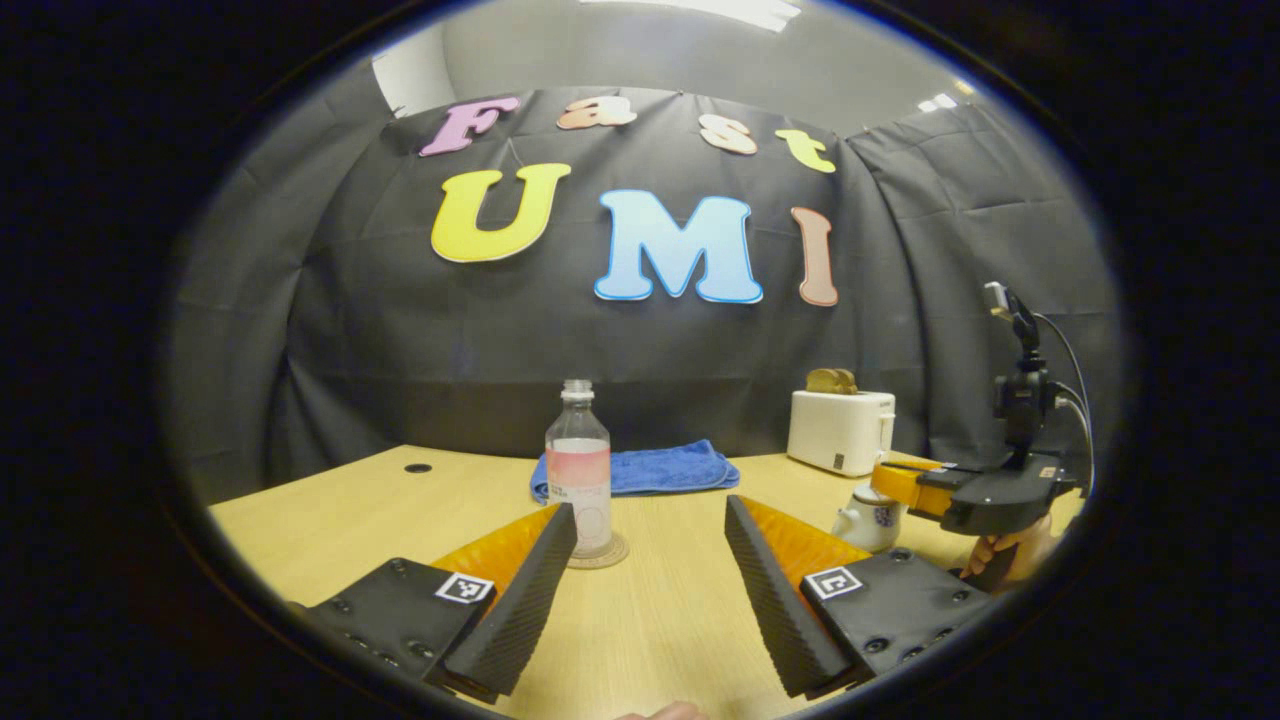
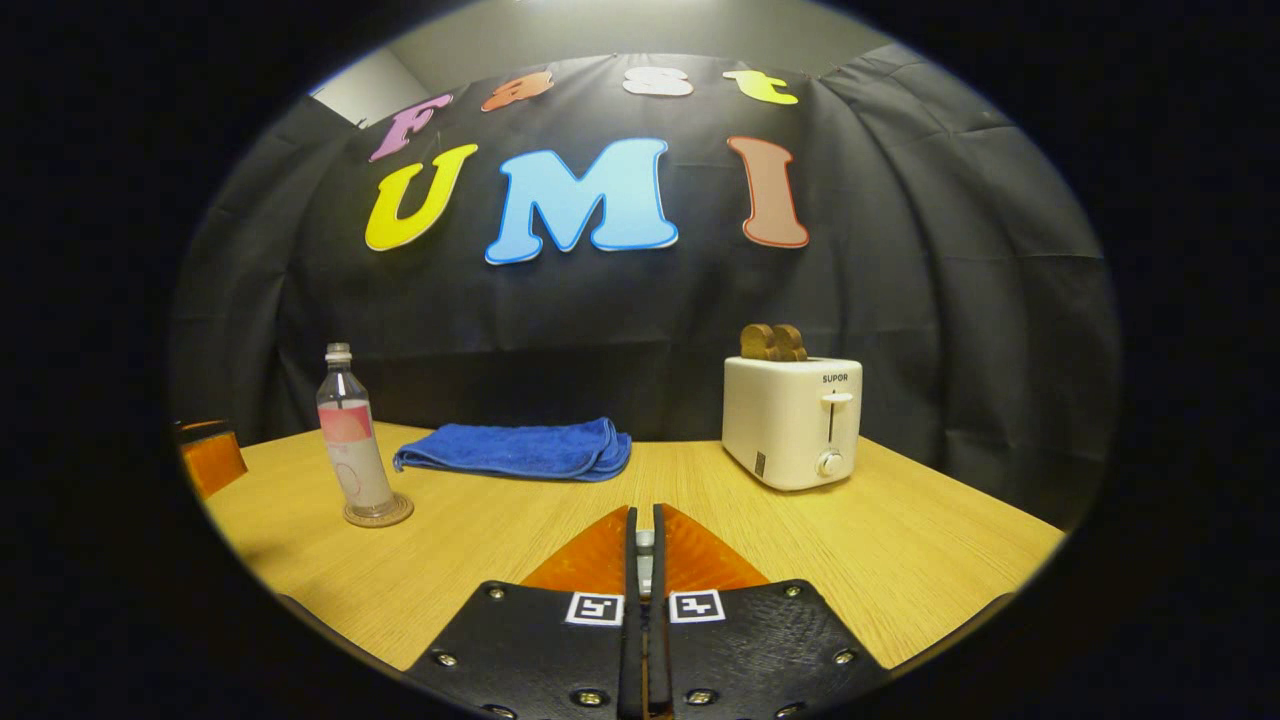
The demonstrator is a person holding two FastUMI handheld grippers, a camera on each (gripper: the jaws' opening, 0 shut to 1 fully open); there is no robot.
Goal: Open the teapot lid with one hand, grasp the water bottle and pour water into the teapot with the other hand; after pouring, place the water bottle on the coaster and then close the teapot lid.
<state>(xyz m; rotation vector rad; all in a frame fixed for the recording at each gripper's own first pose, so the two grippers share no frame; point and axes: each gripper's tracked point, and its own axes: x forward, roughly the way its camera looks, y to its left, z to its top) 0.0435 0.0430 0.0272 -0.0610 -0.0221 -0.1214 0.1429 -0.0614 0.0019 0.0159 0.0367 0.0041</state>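
A wooden bench (image 1: 330, 520) is seen in both views, backed by the black cloth wall. On its far right side a white toaster (image 2: 792, 420) is set, with brown slices standing in its slots. A folded blue towel (image 2: 520, 450) is laid flat near the back edge, between the toaster and the bottle. The bottle (image 1: 579, 470) is stood upright on a round coaster (image 1: 598, 555), uncapped as far as can be told, with a pink band around its middle. In the left gripper view the left tongs (image 1: 650, 590) are held wide apart just above the bench, with the bottle and coaster just ahead of the left finger and untouched by it. In that same view the right tongs (image 1: 905, 485) are seen at the right, held by a hand (image 1: 1010, 555), with their tips directly over a small white teapot (image 1: 868, 515); whether the lid is on cannot be told. In the right gripper view those tongs (image 2: 645, 540) are pressed almost together, with a small pale thing seen in the slit between them; what it is cannot be told.
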